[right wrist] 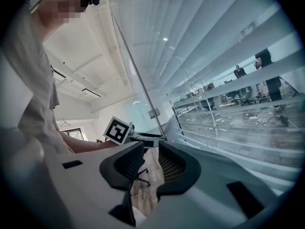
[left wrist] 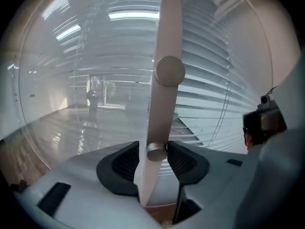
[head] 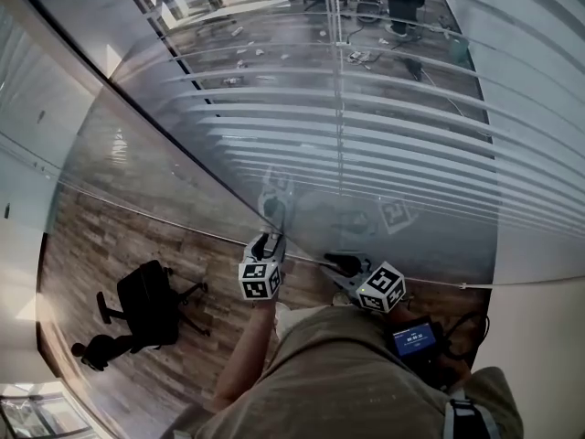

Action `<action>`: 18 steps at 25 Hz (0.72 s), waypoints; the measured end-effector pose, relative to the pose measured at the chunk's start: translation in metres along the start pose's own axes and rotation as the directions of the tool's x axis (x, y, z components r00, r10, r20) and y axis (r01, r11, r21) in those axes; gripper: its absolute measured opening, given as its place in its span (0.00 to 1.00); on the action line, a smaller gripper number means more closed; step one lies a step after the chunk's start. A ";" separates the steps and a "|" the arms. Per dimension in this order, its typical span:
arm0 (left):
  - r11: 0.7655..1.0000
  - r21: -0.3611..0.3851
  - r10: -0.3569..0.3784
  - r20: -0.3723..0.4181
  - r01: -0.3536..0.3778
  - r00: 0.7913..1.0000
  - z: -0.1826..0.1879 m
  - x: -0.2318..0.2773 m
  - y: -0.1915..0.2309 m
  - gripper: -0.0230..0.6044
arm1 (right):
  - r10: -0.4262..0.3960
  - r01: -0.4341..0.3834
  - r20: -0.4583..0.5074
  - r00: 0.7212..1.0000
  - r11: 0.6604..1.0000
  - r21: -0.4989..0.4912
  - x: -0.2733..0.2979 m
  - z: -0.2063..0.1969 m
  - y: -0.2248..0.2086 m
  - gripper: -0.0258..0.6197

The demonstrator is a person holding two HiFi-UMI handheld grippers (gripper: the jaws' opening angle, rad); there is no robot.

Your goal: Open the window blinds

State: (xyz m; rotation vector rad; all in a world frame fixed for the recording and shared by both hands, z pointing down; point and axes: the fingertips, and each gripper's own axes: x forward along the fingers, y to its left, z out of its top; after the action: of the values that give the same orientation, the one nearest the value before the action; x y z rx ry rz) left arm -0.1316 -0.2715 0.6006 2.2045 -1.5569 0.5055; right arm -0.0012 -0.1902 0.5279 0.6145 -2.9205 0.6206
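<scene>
The slatted white blinds hang behind a glass wall directly ahead; their slats stand partly tilted, so the room beyond shows through. In the left gripper view a pale upright bar carries two round metal knobs. The lower knob sits between the jaws of my left gripper, whose pads stand slightly off it. The upper knob is free. In the head view my left gripper points at the glass. My right gripper hovers beside it, and its jaws are a little apart with nothing between them.
A black office chair stands on the wood floor to the left, behind me. A small screen device hangs at the person's waist. People and desks are visible beyond the glass. A white wall closes the right side.
</scene>
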 end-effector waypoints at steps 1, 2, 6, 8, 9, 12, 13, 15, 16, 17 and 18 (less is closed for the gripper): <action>1.000 0.002 0.003 0.003 -0.003 1.000 0.001 0.000 0.001 0.35 | -0.002 0.002 0.000 1.000 1.000 0.000 0.000 0.001 -0.001 0.20; 1.000 0.000 0.002 0.009 -0.002 1.000 0.000 0.000 0.000 0.34 | -0.006 0.006 0.000 1.000 1.000 -0.001 -0.001 0.000 -0.003 0.20; 0.999 -0.040 -0.025 0.026 0.026 0.999 -0.008 0.002 -0.006 0.27 | -0.021 0.021 0.007 1.000 1.000 0.002 -0.005 -0.006 -0.009 0.20; 0.996 -0.074 -0.040 0.026 0.042 0.999 -0.009 0.001 -0.006 0.26 | -0.022 0.022 0.007 1.000 1.000 0.003 -0.005 -0.006 -0.009 0.20; 0.994 -0.092 -0.051 0.025 0.053 0.998 -0.009 0.000 -0.006 0.26 | -0.020 0.020 0.004 1.000 1.000 0.003 -0.005 -0.006 -0.008 0.20; 0.984 -0.149 -0.095 0.026 0.098 0.995 -0.012 -0.002 -0.007 0.26 | -0.013 0.013 0.001 1.000 1.000 0.002 -0.004 -0.009 -0.006 0.20; 0.980 -0.164 -0.110 0.026 0.112 0.994 -0.014 -0.002 -0.007 0.26 | -0.010 0.010 0.001 1.000 1.000 0.002 -0.004 -0.011 -0.005 0.20; 0.974 -0.181 -0.134 0.022 0.136 0.991 -0.016 -0.002 -0.008 0.26 | -0.007 0.007 0.000 1.000 1.000 0.002 -0.003 -0.012 -0.005 0.20; 0.971 -0.186 -0.147 0.022 0.149 0.989 -0.016 -0.002 -0.008 0.26 | -0.007 0.007 -0.001 1.000 1.000 0.001 -0.003 -0.012 -0.005 0.20; 0.967 -0.193 -0.165 0.025 0.166 0.986 -0.016 -0.003 -0.008 0.26 | -0.006 0.006 -0.001 1.000 1.000 0.001 -0.003 -0.012 -0.005 0.20; 0.961 -0.204 -0.187 0.032 0.189 0.982 -0.016 -0.004 -0.008 0.26 | -0.005 0.005 -0.002 1.000 1.000 0.000 -0.003 -0.012 -0.005 0.20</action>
State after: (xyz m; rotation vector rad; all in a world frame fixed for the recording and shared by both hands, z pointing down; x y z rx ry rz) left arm -0.1262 -0.2581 0.6114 2.1687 -1.3223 0.2607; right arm 0.0035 -0.1882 0.5399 0.6207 -2.9164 0.6206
